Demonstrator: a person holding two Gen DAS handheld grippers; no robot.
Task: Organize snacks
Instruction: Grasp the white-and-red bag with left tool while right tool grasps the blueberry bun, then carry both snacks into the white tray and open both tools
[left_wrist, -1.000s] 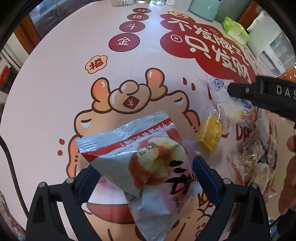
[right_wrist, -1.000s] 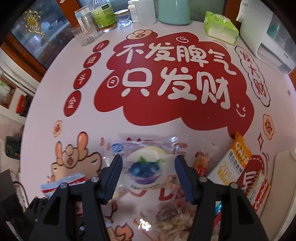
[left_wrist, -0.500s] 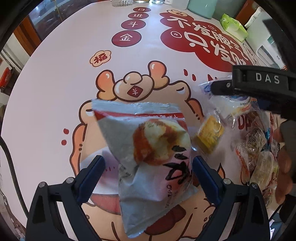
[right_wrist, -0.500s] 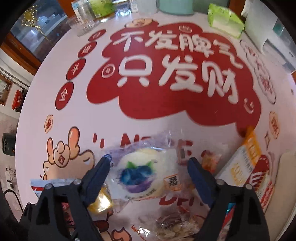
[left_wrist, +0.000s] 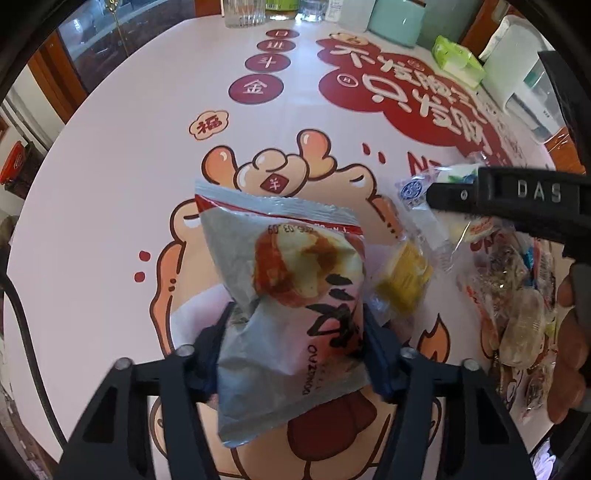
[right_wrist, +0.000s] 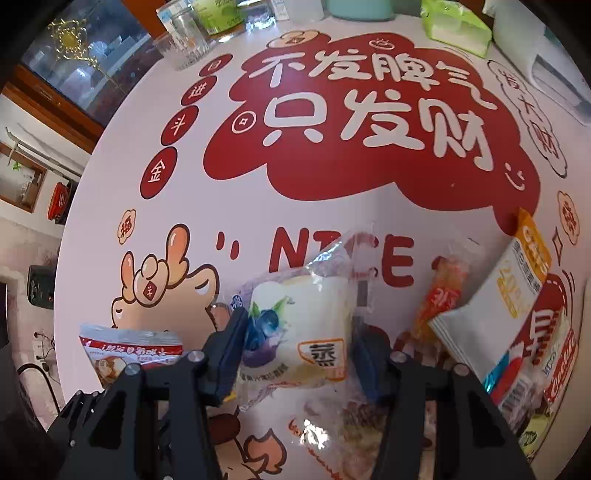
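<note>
A grey and red snack bag (left_wrist: 295, 266) with a bread picture stands between the jaws of my left gripper (left_wrist: 299, 317). The jaws are closing and both pads press its lower half. In the right wrist view the same bag (right_wrist: 129, 347) shows at the lower left. My right gripper (right_wrist: 297, 332) is closing on a clear packet holding a white cake with a blueberry print (right_wrist: 306, 306), and its pads pinch the packet's sides. From the left wrist view, a right gripper finger (left_wrist: 517, 203) reaches in over that packet (left_wrist: 417, 192).
A yellow wrapped snack (left_wrist: 402, 277) lies right of the bag, with a pile of clear-wrapped snacks (left_wrist: 517, 302) beyond. An orange and white pouch (right_wrist: 495, 306) and a small orange packet (right_wrist: 443, 291) lie at the right. Glasses (right_wrist: 184, 40) and a green tissue pack (right_wrist: 458, 26) line the printed table's (left_wrist: 110, 184) far edge.
The left jaws have drawn in from wide apart onto the bread bag, which turned more upright. The right jaws widened, then came in onto the blueberry packet, which now sits tilted.
</note>
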